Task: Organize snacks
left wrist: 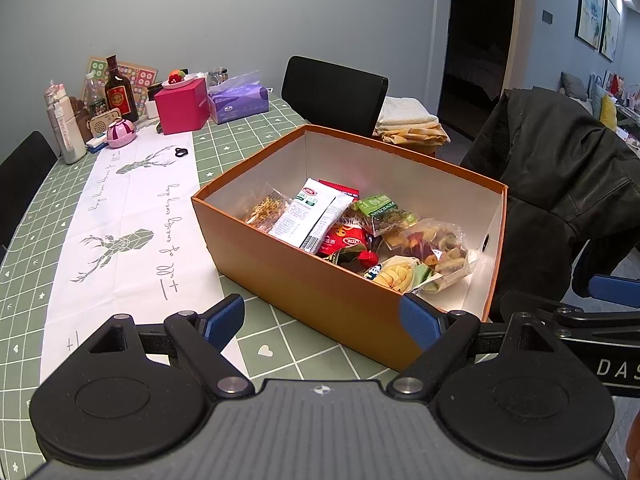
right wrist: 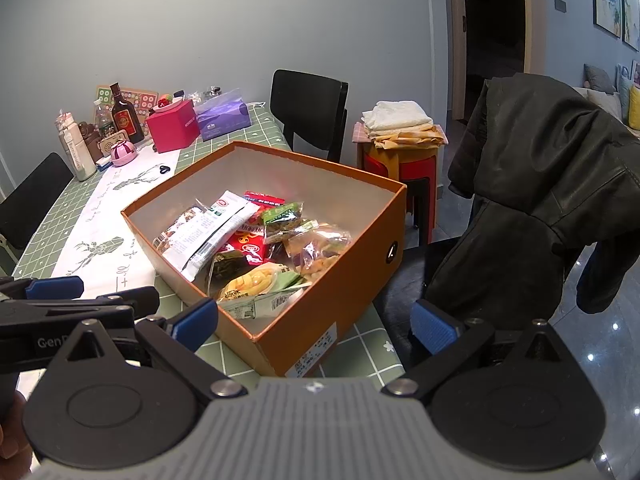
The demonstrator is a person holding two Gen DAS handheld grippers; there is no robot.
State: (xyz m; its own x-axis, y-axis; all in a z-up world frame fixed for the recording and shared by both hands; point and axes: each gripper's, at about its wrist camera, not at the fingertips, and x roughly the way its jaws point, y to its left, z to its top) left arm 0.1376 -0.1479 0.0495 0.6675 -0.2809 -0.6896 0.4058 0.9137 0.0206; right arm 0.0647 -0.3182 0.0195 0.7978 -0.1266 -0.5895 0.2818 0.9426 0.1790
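Both hand-held grippers hang released in front of the orange box (left wrist: 320, 280) of snacks.

All the snack packets seen here lie already inside the box, which stands on the desk (left wrist: 280, 344) near its right edge, so the sorting seems nearly done or a rearranging inside is coming. The left hand-held gripper (left wrist: 322, 322) has its blue pads wide apart with nothing between them, at the near long wall of the box, probably to be ready for reaching in. The right hand-held gripper (right wrist: 316, 324) is also spread and empty, at the near corner of the box. A long white packet (right wrist: 208, 236) lies across the pile on top of the red packet (right wrist: 248, 248), and the yellow-and-green packet (right wrist: 260, 280) lies nearest to the grippers, so it looks the easiest one to take. Bottles, a pink cube box (left wrist: 182, 106) and a tissue pack (left wrist: 240, 100) stand well apart at the far end of the desk, out of the working way.
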